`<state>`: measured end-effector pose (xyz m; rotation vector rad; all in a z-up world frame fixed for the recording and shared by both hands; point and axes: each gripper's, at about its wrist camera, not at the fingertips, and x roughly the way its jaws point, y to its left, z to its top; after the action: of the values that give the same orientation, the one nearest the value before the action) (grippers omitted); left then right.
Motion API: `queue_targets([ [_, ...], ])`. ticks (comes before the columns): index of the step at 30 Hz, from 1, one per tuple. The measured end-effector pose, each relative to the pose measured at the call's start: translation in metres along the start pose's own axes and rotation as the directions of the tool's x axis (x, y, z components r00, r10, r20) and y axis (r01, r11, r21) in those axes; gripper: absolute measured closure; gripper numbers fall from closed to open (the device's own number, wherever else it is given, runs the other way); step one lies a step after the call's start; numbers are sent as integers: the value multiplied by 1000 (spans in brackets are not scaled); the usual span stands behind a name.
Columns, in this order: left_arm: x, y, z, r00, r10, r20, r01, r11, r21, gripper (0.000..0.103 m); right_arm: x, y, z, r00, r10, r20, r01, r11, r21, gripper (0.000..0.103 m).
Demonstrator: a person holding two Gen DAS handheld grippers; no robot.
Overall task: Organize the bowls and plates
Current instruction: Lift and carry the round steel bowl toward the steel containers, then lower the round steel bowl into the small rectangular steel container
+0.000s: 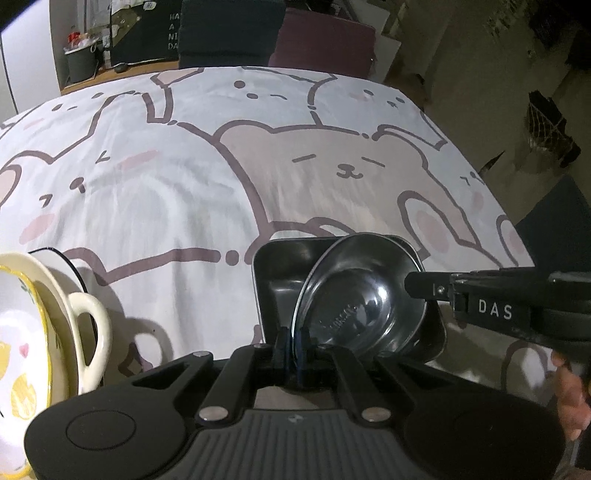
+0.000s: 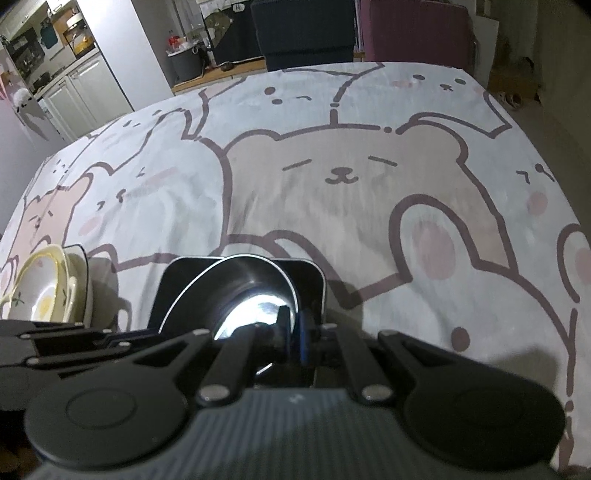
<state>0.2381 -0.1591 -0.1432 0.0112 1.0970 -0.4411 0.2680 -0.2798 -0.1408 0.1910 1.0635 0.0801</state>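
A shiny steel bowl (image 1: 362, 295) hangs tilted over a dark square dish (image 1: 277, 273) on the bear-print tablecloth. My left gripper (image 1: 295, 347) is shut on the bowl's near rim. From the right, my right gripper (image 1: 417, 286) pinches the opposite rim. In the right wrist view the right gripper (image 2: 293, 332) is shut on the steel bowl (image 2: 236, 284), with the square dish (image 2: 314, 277) behind and under it. Whether the bowl touches the dish I cannot tell.
At the left stands a stack: a floral bowl (image 1: 18, 332) in a cream handled dish (image 1: 88, 332), on a dark-rimmed white plate (image 1: 70, 266). The floral bowl (image 2: 40, 291) also shows at the left of the right wrist view. Chairs (image 2: 303, 33) stand beyond the far edge.
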Motion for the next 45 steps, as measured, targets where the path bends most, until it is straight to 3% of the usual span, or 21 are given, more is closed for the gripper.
queue_targets([
  [11, 1, 1, 0, 1000, 9, 0, -9, 1000, 20, 99, 14, 5, 1, 1000, -16, -22, 16, 1000, -27, 96],
  [21, 0, 3, 1, 1000, -5, -1, 5, 1000, 9, 98, -10, 2, 4, 997, 48, 59, -47, 999, -26, 68],
  [25, -2, 4, 1, 1000, -16, -1, 16, 1000, 4, 98, -17, -8, 4, 998, 20, 64, -20, 1000, 8, 68],
  [31, -7, 7, 3, 999, -41, 4, 41, 999, -15, 96, -6, -18, 0, 1000, 7, -4, -7, 1000, 19, 74],
  [38, -20, 11, 12, 994, -94, 59, 97, 994, -46, 87, 4, -16, -6, 999, -21, -42, 20, 1000, -22, 90],
  [45, -12, 24, 22, 997, -47, 68, 52, 996, -77, 87, 6, -16, -8, 999, -11, -45, 10, 1000, -21, 90],
])
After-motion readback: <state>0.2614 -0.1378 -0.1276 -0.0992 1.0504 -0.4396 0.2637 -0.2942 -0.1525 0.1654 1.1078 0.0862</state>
